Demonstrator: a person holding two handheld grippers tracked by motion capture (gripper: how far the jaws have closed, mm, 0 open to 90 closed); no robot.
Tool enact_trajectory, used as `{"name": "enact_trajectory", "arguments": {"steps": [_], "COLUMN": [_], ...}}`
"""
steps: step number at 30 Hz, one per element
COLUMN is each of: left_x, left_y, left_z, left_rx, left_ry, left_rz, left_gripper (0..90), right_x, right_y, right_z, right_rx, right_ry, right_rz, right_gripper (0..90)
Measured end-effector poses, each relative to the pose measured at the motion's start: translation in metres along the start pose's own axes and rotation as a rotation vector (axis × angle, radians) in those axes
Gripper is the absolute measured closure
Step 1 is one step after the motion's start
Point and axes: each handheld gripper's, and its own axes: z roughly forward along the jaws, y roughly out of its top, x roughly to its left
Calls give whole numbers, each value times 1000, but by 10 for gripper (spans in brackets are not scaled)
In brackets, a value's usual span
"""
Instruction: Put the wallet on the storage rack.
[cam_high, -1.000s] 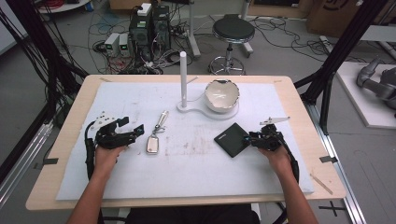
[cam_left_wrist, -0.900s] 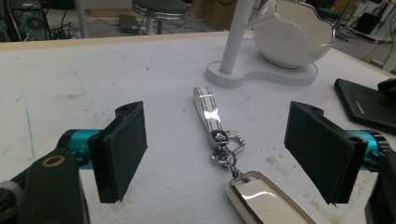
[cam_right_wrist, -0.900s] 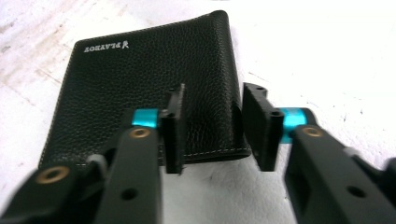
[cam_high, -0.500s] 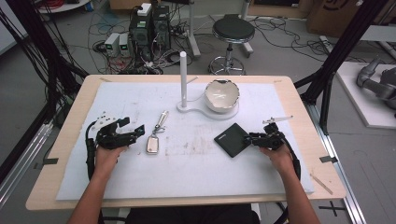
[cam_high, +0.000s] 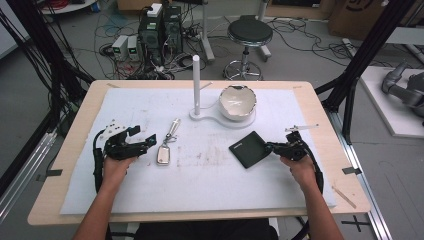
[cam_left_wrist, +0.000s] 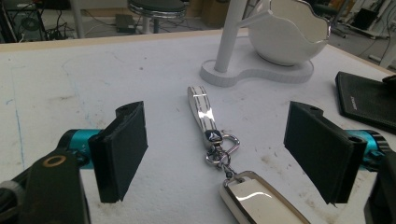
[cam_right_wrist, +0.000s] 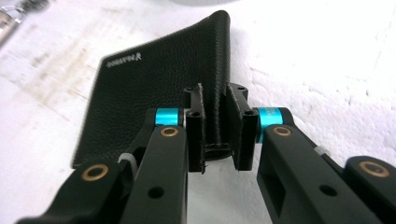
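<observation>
- White foam mat (cam_high: 210, 175) over a wooden table, cables on the floor behind.
- Right gripper (cam_high: 274, 148) has just been closing; now pinched on a corner of the black wallet (cam_high: 248, 149), lying right of the key fob (cam_high: 163, 154).
- Left gripper (cam_high: 150, 142) gaping, just left of the fob, holding nothing.
- Grasp step; next, likely a lift, keeping the pinch firm.
- Count: one wallet, one fob, one stand with bowl (cam_high: 238, 102).

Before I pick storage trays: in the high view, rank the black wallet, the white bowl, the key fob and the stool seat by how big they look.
1. Stool seat, though it sits farther off on the floor, so its rank is unsure.
2. White bowl and black wallet: about alike.
3. Key fob, plainly smallest.
</observation>
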Motion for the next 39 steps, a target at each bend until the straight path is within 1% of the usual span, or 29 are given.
{"name": "enact_trajectory", "arguments": {"steps": [3,8,12,17,18,22,28,29,30,33,39], "left_x": [-1,-1,-2,-3,-3,-2,-2,-2,-2,-2,-2], "left_y": [0,0,0,0,0,0,0,0,0,0,0], "left_z": [1,1,1,2,2,2,3,3,2,3,3], "left_rx": [3,3,0,4,4,5,6,5,5,5,4], "left_ry": [-5,-7,-10,-13,-11,-12,-12,-13,-12,-14,-14], "left_rz": [1,4,1,6,5,6,5,5,5,3,3], "left_gripper": [217,219,220,222,222,222,223,223,223,223,225], "right_x": [2,4,6,5,5,7,10,11,13,15,16], "right_y": [1,1,1,1,1,1,2,3,3,4,4], "right_z": [-2,-6,-7,-10,-10,-11,-14,-15,-18,-20,-21], "right_rx": [-19,-46,-60,-82,-83,-87,-123,-133,-160,-176,-183], "right_ry": [5,16,7,34,32,26,13,4,-23,-35,-33], "right_rz": [-1,-25,-36,-10,-4,-22,-34,-43,-70,-84,-91], "right_gripper": [808,815,818,823,824,825,826,827,827,828,828]}}
